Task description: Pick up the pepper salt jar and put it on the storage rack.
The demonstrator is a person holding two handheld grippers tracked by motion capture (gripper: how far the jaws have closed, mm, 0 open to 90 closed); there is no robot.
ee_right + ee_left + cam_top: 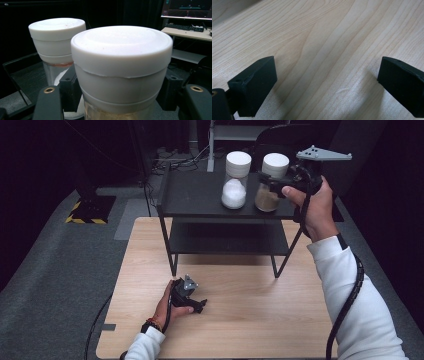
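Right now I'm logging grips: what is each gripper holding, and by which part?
The right gripper holds the jar of brown powder by its sides just below the white lid. The left gripper is open over the table, holding nothing.

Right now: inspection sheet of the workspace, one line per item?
Surface: wooden table, bare where visible; black shelf stands at its far end.
Job's things: brown jar and white jar, white lids, on shelf top.
Clutter: nothing seen.
Grippers: right tongs shut on brown jar just under its lid; left tongs open, resting on table.
Cables: one trails from each gripper; more lie on floor behind shelf.
Surroundings: grey carpet, dark room, monitor and keyboard on desk in right gripper view.
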